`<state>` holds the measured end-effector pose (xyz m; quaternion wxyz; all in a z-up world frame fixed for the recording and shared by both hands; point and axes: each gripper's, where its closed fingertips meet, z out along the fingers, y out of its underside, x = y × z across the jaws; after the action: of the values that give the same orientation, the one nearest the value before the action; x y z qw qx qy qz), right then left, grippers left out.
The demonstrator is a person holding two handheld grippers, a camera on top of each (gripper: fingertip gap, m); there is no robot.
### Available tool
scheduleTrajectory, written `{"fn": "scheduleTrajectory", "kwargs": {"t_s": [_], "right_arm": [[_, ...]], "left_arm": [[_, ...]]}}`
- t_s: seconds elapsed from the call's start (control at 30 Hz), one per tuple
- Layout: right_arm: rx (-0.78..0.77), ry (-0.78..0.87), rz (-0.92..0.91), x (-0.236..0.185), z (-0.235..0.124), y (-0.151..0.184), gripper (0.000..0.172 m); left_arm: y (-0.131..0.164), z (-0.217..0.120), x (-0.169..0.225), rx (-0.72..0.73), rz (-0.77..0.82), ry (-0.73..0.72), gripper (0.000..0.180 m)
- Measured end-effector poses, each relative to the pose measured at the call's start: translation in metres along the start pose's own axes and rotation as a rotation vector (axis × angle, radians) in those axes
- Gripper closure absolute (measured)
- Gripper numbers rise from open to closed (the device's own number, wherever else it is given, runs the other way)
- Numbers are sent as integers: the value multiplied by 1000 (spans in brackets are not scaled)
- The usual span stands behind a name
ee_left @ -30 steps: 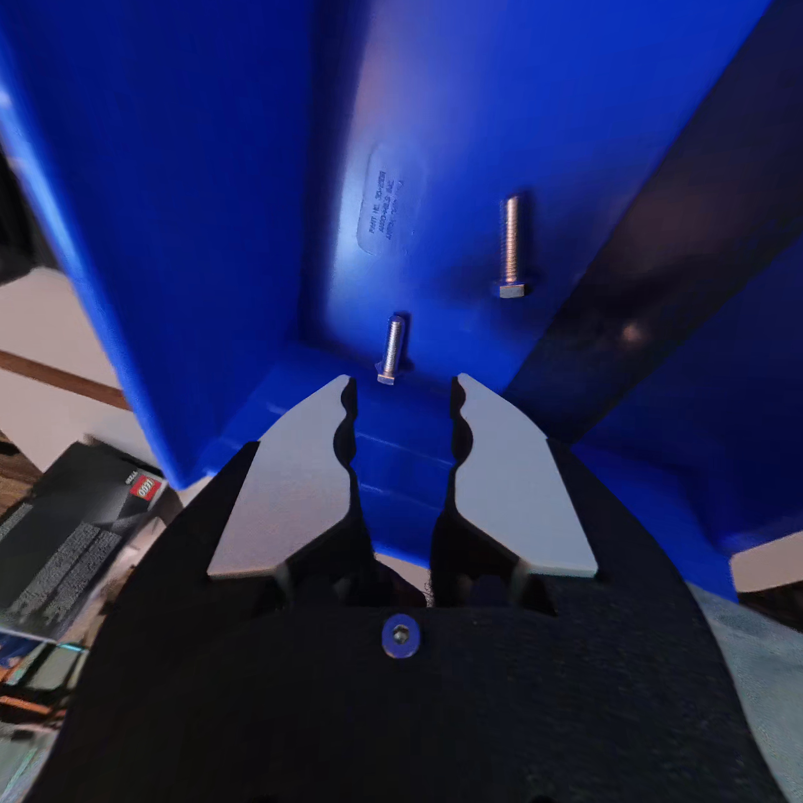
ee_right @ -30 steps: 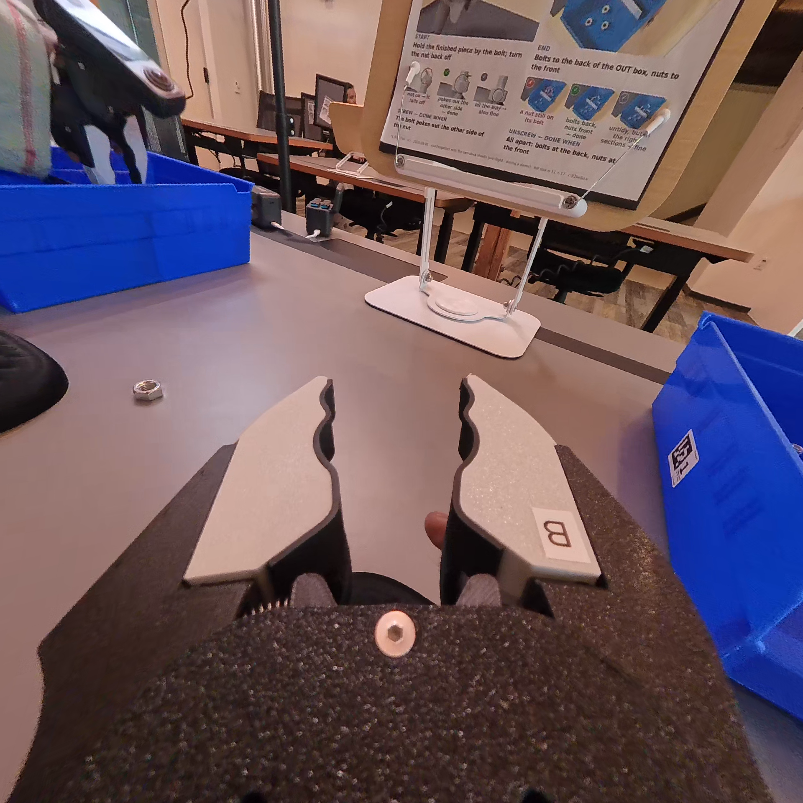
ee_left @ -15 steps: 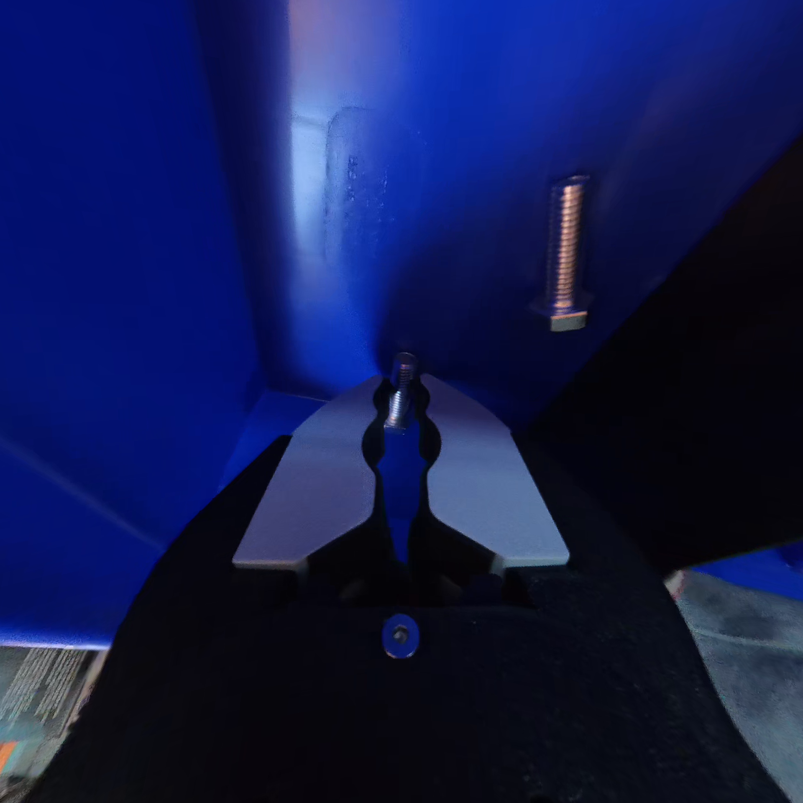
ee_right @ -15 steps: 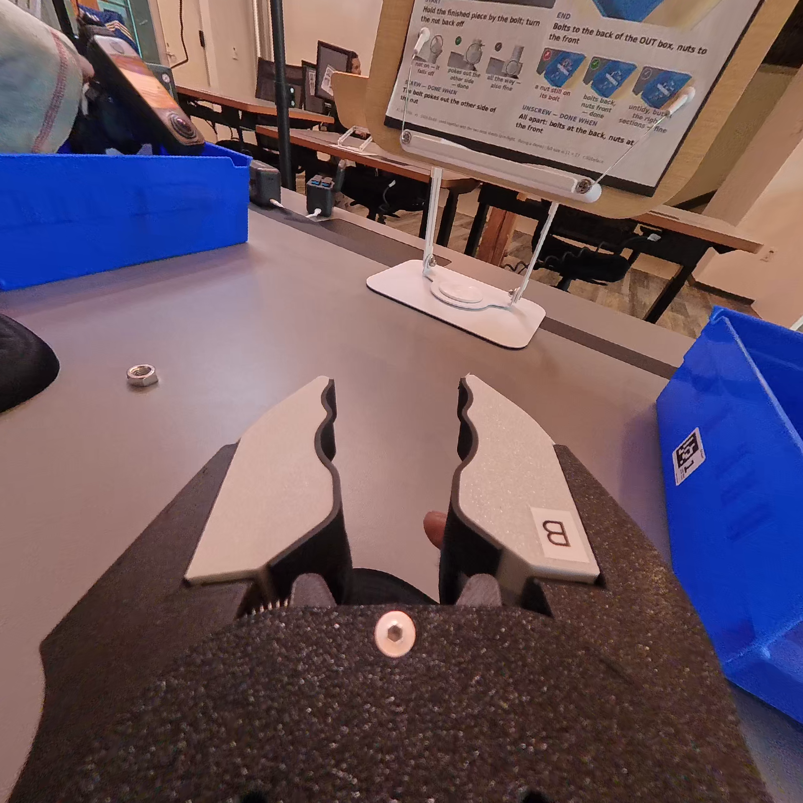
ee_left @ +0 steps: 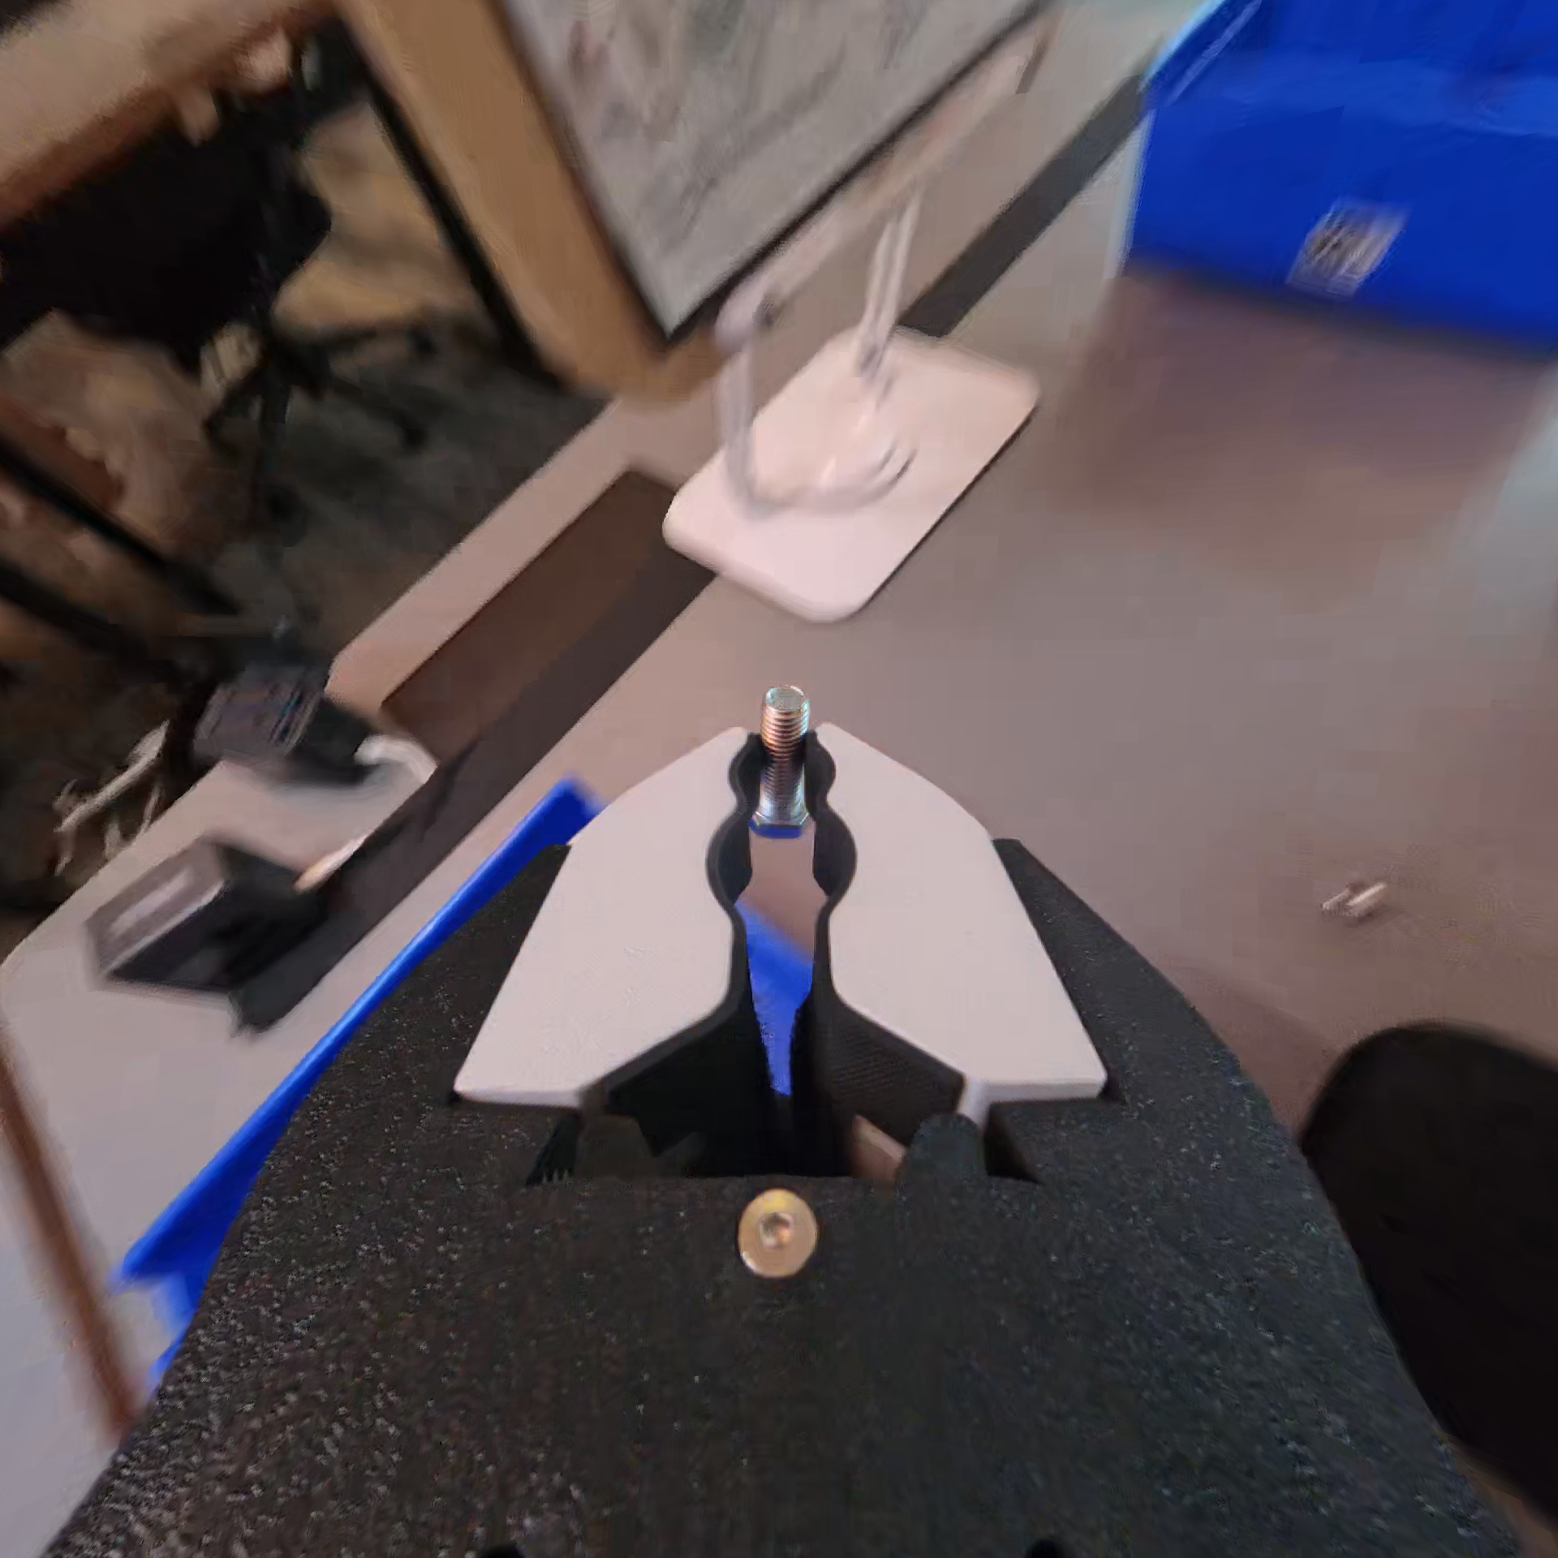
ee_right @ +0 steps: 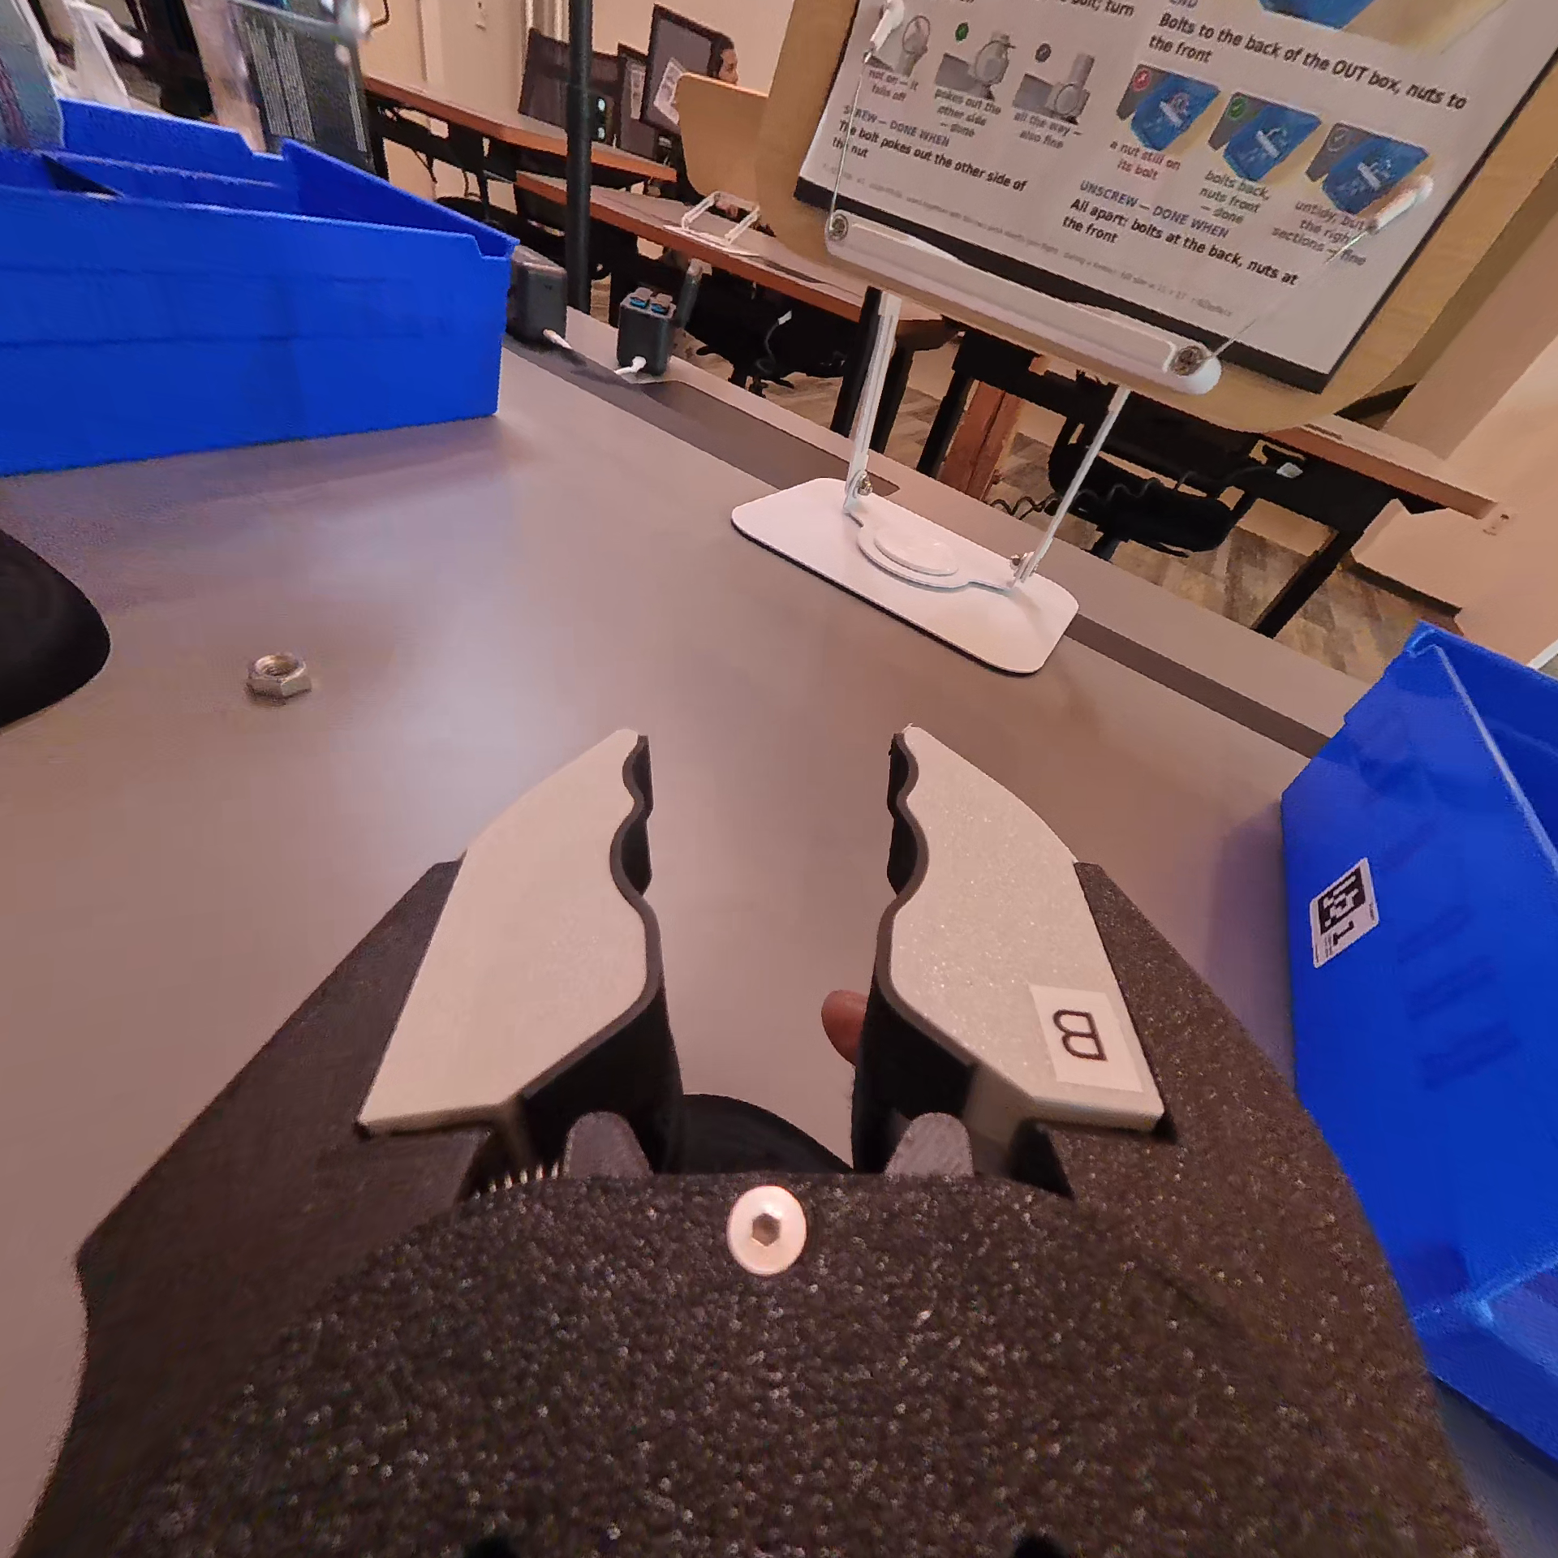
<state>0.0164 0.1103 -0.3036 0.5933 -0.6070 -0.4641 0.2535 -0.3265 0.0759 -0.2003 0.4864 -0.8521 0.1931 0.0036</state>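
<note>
My left gripper (ee_left: 782, 742) is shut on a silver hex bolt (ee_left: 784, 759). Its pads press the threaded shank, the threaded end pokes out past the fingertips and the hex head sits just behind them. It hangs above the grey table (ee_left: 1180, 674), over the corner of a blue bin (ee_left: 354, 1012). My right gripper (ee_right: 769, 750) is open and empty, low over the table (ee_right: 590, 548). A loose silver nut (ee_right: 279, 676) lies on the table to its left; it also shows blurred in the left wrist view (ee_left: 1353, 898).
A white stand (ee_right: 910, 565) carrying an instruction board (ee_right: 1138, 152) stands at the table's far edge. A blue bin (ee_right: 211, 312) is at far left, another blue bin (ee_right: 1433, 1012) at right. A black rounded object (ee_right: 42, 641) sits at the left edge. The left gripper's tips are roughly 35 centimeters from the right gripper's. About 15 centimeters separates my right fingertips from the loose silver nut (ee_right: 279, 676). My left wrist view (ee_left: 1383, 884) looks at it from another angle.
My left gripper closed on a bolt lying in the blue bin, then lifted it out and swung over the table. A second bolt stayed in the bin. My right gripper barely moved.
</note>
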Motion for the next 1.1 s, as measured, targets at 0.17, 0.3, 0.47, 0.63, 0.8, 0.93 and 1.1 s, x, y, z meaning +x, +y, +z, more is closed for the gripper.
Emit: {"fn": "scheduleTrajectory", "kwargs": {"t_s": [0.17, 0.3, 0.47, 0.63, 0.8, 0.93, 1.1], "right_arm": [[-16, -11, -10, -2, 2, 2, 115], [-1, -24, 20, -1, 0, 0, 114], [34, -28, 74, 4, -3, -3, 116], [23, -52, 75, 1, -2, -2, 119], [-9, -215, 136, -23, 1, -15, 138], [-68, -364, 233, -53, 10, -28, 136], [-192, -364, 293, -56, 23, -15, 143]], "left_arm": [[-66, -3, 88, 346, -7, 84, 171], [-68, 25, 155, 459, -85, 156, 172], [-39, 75, 232, 469, -69, 213, 171], [-18, 101, 264, 459, -42, 201, 171], [-3, 108, 284, 394, 77, 197, 171], [1, 114, 289, 354, 171, 161, 171], [5, 115, 290, 314, 300, 87, 171]]}}
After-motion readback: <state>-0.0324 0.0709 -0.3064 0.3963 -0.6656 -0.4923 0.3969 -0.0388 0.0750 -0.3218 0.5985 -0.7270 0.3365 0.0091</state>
